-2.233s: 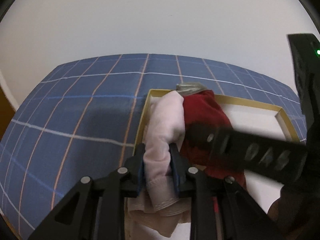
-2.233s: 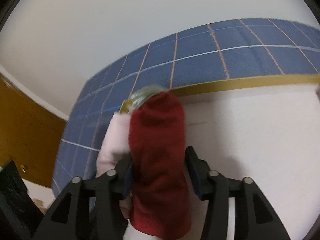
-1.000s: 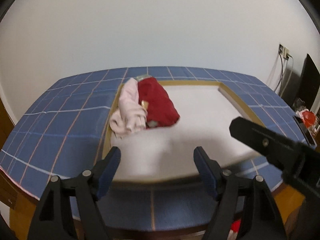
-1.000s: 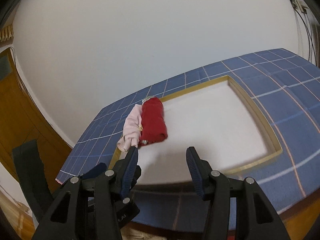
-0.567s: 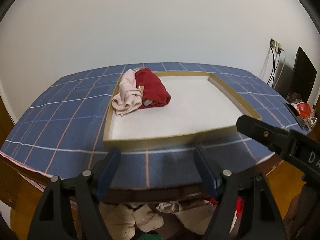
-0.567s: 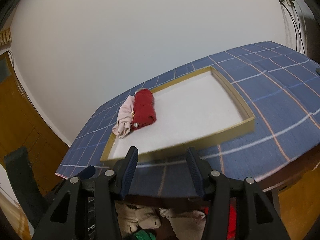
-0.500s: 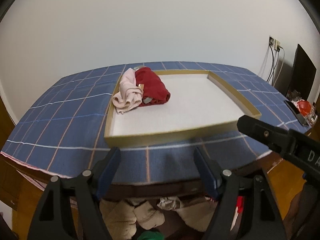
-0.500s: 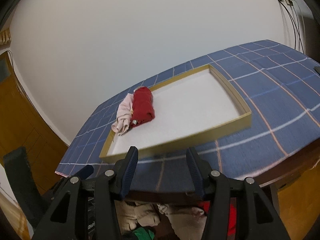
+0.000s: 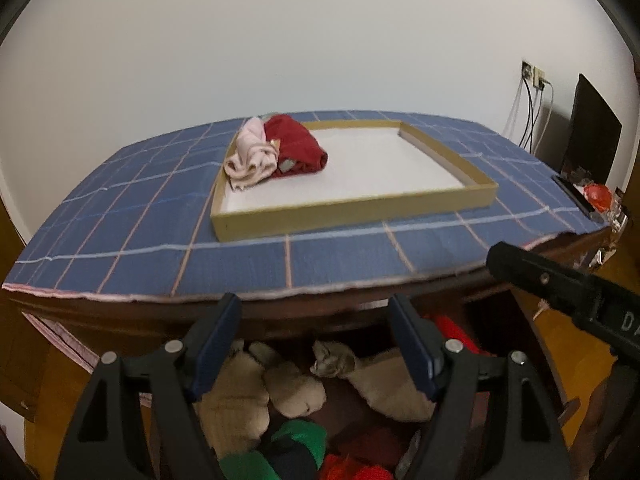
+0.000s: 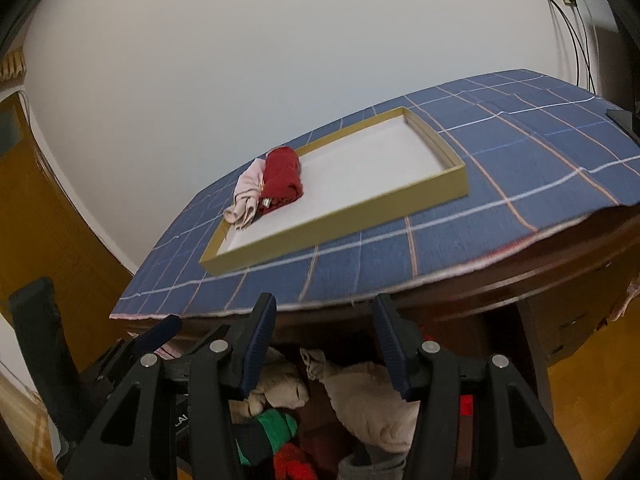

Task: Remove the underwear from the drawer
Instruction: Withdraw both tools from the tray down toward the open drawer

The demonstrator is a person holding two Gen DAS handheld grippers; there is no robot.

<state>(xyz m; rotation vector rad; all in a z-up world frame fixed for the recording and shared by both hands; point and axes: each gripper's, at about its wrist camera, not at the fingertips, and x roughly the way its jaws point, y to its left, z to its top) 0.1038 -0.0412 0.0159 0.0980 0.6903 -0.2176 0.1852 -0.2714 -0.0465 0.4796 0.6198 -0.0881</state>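
A pink rolled garment and a dark red one lie side by side in the far left corner of a gold-edged tray on the blue checked tablecloth. Below the table edge an open drawer holds beige rolls, a green and dark piece and red fabric. My left gripper is open and holds nothing, above the drawer. So is my right gripper, a little narrower. The right gripper's black body crosses the left wrist view.
The blue checked tablecloth covers a dark wooden table. A black screen, cables and a red object sit at the right end. A wooden door stands at the left.
Both grippers let go of the pink and red garments in the tray, then drew back and down past the table edge. The open drawer with its clothes has come into view.
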